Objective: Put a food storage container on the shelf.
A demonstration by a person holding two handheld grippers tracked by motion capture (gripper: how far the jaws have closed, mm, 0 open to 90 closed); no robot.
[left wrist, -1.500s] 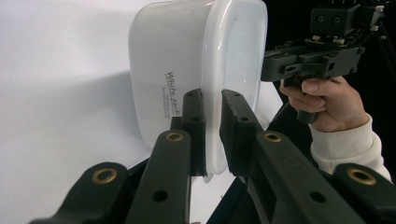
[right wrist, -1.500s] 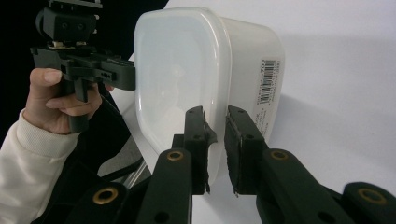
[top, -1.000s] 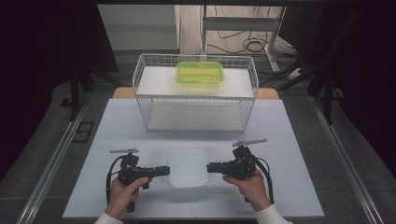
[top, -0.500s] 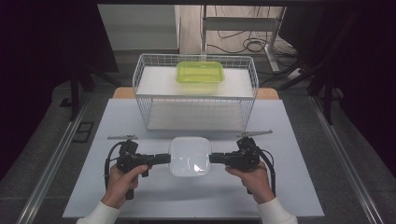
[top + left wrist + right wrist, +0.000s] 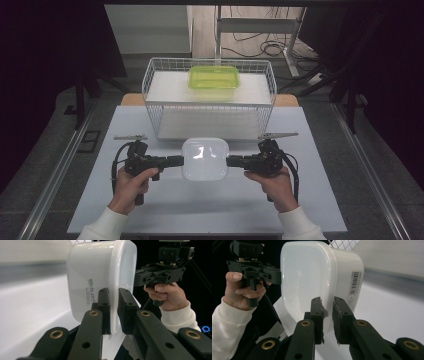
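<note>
1. Jaws of the left gripper (image 5: 176, 161) pinch the white tub's (image 5: 204, 159) rim at its nine o'clock edge.
2. Right gripper (image 5: 233, 161) jaws clamp the rim at three o'clock.
3. Tub hangs above the table (image 5: 90, 200); wire basket (image 5: 150, 85) with green box (image 5: 214, 79) at twelve o'clock.

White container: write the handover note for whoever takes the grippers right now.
Left gripper: shut on the white container's rim, left side.
Right gripper: shut on its rim, opposite side.
Container: lid on, carried between both grippers above the table, just in front of the wire basket.
Green container: already in the basket.
Left: probably set the white one in the basket too.
</note>
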